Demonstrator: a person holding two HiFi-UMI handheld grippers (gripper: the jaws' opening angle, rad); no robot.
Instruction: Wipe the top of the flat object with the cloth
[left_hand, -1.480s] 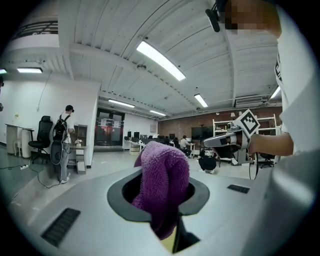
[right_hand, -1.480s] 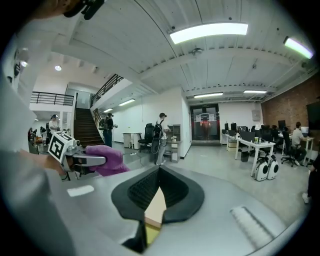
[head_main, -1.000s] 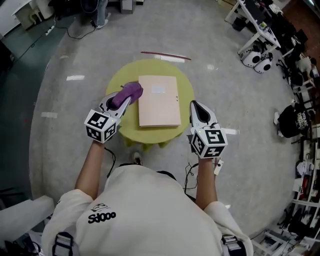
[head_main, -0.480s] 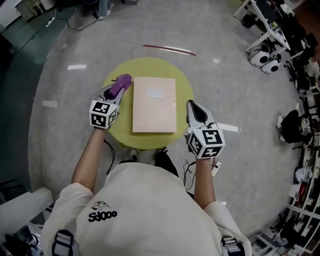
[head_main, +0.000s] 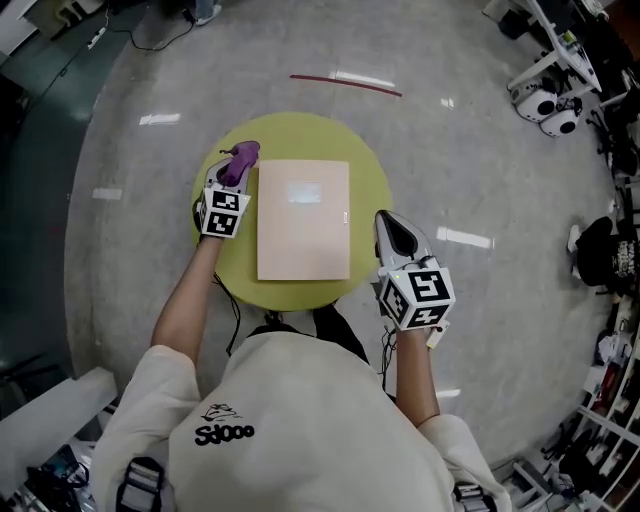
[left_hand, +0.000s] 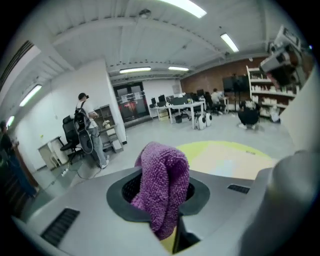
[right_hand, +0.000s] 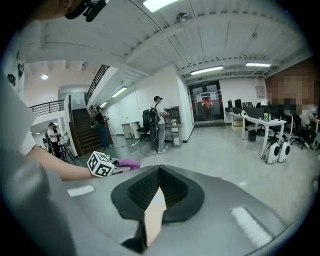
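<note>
no wiping seems begun: the left gripper (head_main: 233, 175) is clamping its jaws on a fuzzy purple cloth (head_main: 245, 155) just beside the flat beige rectangular folder (head_main: 303, 220) on the round yellow-green table (head_main: 370, 170); the right gripper (head_main: 388, 222) is idling, jaws together, empty.

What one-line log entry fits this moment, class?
left gripper: shut on purple cloth, left of flat object | right gripper: shut, empty | cloth: not on object top
</note>
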